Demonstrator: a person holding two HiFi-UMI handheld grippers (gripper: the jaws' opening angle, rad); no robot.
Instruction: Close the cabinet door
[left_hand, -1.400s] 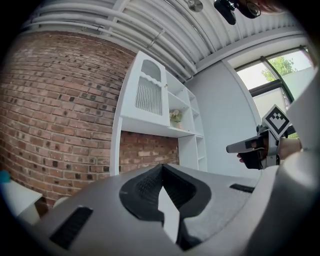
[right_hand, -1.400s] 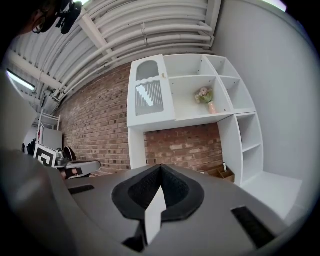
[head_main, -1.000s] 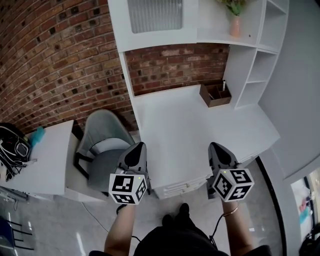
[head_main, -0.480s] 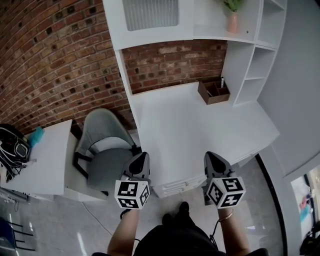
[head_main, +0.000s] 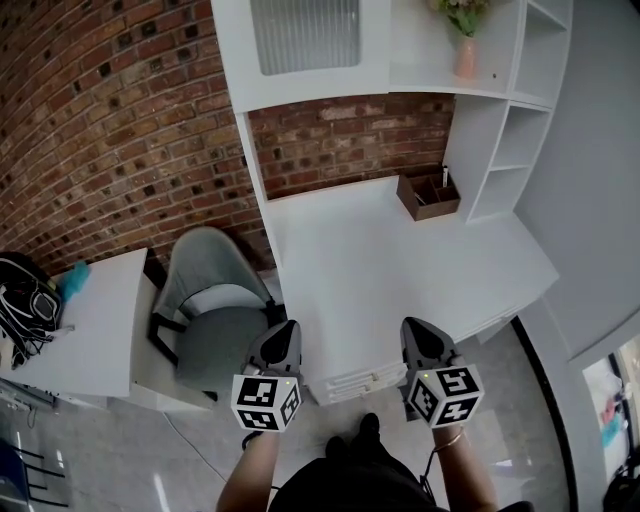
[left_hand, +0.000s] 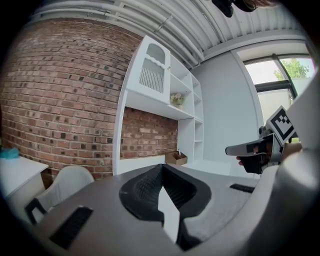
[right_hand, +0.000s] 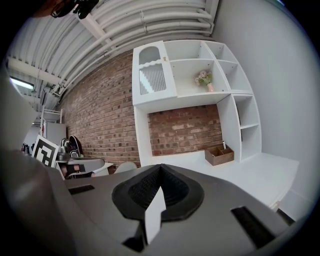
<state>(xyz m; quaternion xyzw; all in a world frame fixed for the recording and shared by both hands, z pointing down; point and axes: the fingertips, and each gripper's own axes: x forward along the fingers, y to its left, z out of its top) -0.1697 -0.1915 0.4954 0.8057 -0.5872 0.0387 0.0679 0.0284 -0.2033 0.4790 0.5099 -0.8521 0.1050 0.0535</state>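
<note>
Two grippers clenched empty: your left gripper (head_main: 284, 330) and right gripper (head_main: 414, 328) hang low by the desk (head_main: 400, 260) edge. Up above, the cabinet door (head_main: 305, 35) looks flush shut; task appears complete.

Beyond the matt grey plastic left gripper (head_main: 285, 328) and right gripper (head_main: 412, 325) lies a smooth, matt white desk top (head_main: 380, 270), backed by a rough red brick wall (head_main: 120, 130). Far ahead of the right gripper sits a brown wooden box (head_main: 428, 195). Beside the left gripper is a grey cloth-covered chair (head_main: 215, 300). High ahead, the smooth white cabinet door (head_main: 305, 35) has a ribbed pane.
</note>
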